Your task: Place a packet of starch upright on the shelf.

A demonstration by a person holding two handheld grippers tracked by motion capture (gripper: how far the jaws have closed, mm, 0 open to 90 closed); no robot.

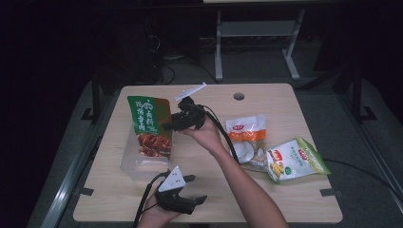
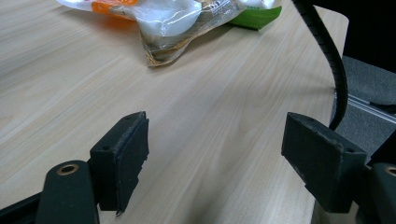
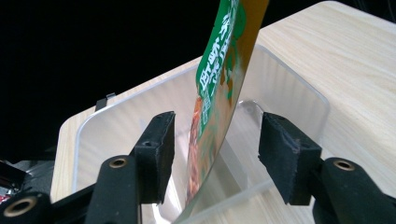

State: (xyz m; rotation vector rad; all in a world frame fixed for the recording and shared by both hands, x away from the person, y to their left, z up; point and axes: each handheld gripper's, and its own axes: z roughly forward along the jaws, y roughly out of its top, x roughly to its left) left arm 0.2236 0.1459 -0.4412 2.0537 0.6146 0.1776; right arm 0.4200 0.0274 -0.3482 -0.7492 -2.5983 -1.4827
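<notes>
Two snack bags (image 1: 271, 149) right of clear box (image 1: 129, 164); table (image 1: 209, 197) front bare.

Snack pouch (image 1: 148, 124) upright in clear bin (image 1: 129, 164); two packets (image 1: 247, 140) right, on table (image 1: 280, 199).

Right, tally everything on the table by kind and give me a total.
Snack packets: 3, the green one standing in the bin, the orange-and-white one, the green-and-white one
Clear plastic bins: 1
Hand-held grippers: 2, left, right
Total: 6
</notes>
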